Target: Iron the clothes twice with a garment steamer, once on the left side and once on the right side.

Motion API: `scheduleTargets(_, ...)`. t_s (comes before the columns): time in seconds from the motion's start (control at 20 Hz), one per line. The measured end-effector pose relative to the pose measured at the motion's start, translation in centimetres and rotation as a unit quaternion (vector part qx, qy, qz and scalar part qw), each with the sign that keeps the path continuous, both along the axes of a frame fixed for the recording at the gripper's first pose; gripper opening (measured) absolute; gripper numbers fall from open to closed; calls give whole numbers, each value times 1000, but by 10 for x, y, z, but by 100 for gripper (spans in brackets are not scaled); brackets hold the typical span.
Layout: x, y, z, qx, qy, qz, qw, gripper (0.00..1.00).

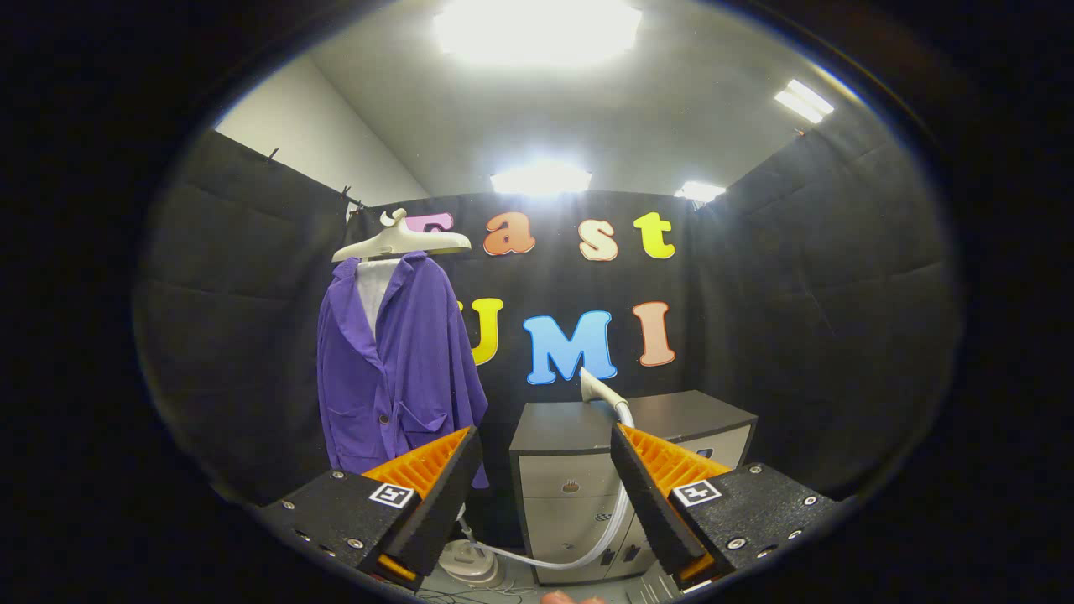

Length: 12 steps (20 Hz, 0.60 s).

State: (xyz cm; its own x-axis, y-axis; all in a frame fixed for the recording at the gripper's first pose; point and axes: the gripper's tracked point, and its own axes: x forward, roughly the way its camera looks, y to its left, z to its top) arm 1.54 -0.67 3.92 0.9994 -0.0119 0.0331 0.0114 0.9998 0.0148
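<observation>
While the tool (pixel 545 449) hangs with fingers wide apart, gripping nothing, the steamer head (pixel 597 387) rests on the grey cabinet (pixel 570 470) beyond them, and the purple jacket (pixel 394 361) hangs nearby.

the gripper (pixel 545 449) stands wide open, nothing between its fingers; the left finger (pixel 436 491) leans toward 1 o'clock, the right toward 11 o'clock.

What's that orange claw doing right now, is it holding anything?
Gripper: open and holding nothing; the steamer head lies on the cabinet beyond its fingers.
</observation>
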Motion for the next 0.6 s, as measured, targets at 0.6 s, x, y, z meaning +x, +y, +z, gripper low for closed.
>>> scheduleTargets(0.6,79,-68,-12,-17,40,-61,997,95)
